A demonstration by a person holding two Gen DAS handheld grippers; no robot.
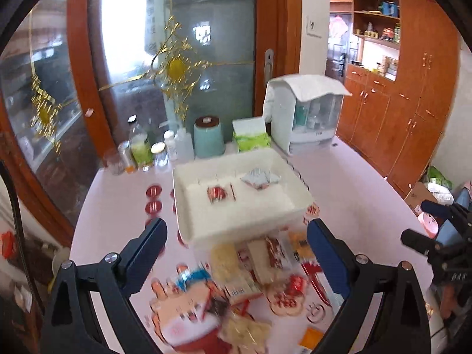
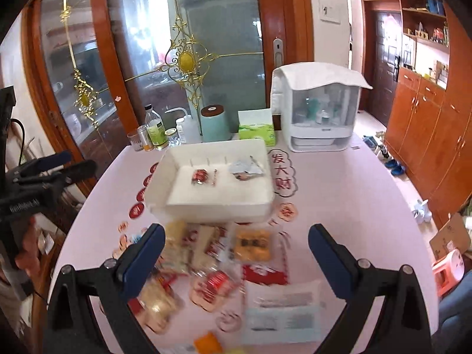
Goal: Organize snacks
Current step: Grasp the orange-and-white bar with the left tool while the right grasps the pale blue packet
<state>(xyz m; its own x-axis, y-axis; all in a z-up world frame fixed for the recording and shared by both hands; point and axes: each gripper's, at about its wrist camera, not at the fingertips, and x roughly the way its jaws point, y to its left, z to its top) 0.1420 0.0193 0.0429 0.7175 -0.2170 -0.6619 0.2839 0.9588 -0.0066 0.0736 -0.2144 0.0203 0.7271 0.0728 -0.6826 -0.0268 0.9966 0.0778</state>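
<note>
Right wrist view: right tool (image 2: 236,253) hovers spread wide above snack packets (image 2: 218,250).

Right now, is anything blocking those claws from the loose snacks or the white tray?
Nothing visible does. Both claws, left claw and right claw, hang open above the loose snacks; the white tray sits just behind, open-topped.

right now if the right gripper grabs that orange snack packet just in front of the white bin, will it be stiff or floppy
Probably floppy: the orange snack packet lies flat and looks like thin film. Likely light for its size. Its glossy wrapper may slip, and neighbouring packets touch it, so it could drag them. The right gripper is open above it.
</note>
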